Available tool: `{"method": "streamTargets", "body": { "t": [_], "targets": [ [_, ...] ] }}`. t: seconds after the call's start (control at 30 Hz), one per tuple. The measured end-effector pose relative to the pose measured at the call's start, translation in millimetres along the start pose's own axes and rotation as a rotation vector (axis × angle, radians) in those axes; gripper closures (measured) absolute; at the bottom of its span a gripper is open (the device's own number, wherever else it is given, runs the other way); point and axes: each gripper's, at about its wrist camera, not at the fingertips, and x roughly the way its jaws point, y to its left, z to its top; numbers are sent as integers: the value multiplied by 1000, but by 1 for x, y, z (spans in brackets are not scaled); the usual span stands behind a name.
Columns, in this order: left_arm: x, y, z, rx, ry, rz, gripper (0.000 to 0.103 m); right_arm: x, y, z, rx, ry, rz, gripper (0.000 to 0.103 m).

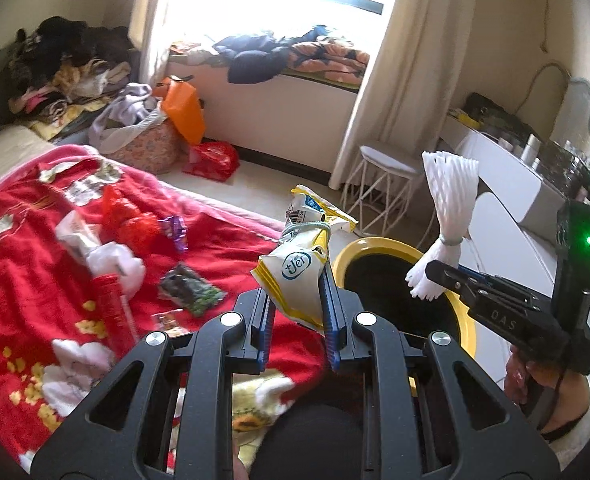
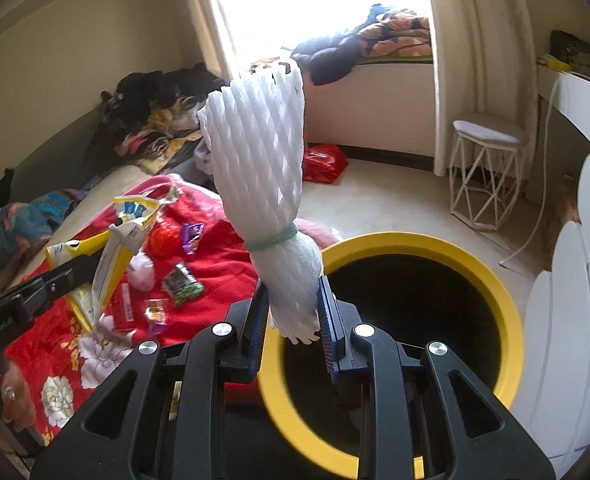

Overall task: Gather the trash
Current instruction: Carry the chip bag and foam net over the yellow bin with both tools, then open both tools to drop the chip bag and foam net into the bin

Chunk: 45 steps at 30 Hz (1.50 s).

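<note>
The yellow snack bag (image 1: 295, 276) is pinched in the left gripper (image 1: 297, 312), near the yellow bin (image 2: 395, 244) – the white foam net (image 2: 261, 184) is pinched in the right gripper (image 2: 293, 312) over its near rim. If dropped early, both could be lost onto the red bed (image 1: 35, 240)

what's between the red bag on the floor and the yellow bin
Bare pale floor. In the right wrist view nothing lies between the red bag and the yellow bin; the foam net bundle held in front hides part of the stretch.

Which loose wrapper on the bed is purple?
The small purple wrapper beside the red crumpled one; the dark green packet lies nearer the jaws.
</note>
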Motion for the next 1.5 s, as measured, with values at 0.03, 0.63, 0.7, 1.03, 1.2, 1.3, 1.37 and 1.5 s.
{"method": "streamTargets", "body": {
  "t": [0.03, 0.63, 0.7, 1.03, 1.2, 1.3, 1.37, 1.5],
  "targets": [
    [2, -3, 0, 5, 3, -5, 87, 0, -4, 0, 7, 0, -7, 80],
    [50, -54, -8, 69, 81, -67, 87, 4, -79, -22, 138, 46, -124, 80],
    [56, -59, -9, 76, 91, -74, 87, 5, -84, -26, 149, 54, -132, 80],
    [89, -82, -12, 110, 139, -121, 87, 16, -101, -40, 184, 109, -142, 78],
    [105, -86, -13, 108, 159, -130, 86, 19, -104, -45, 191, 126, -131, 75],
    [109, -82, -13, 72, 161, -138, 78, 20, -106, -45, 194, 133, -129, 64],
    [108, -76, -13, 50, 152, -132, 49, 19, -107, -46, 199, 129, -139, 53],
    [98, -67, -11, 18, 128, -105, 28, 16, -106, -46, 206, 119, -147, 51]
  ]
}}
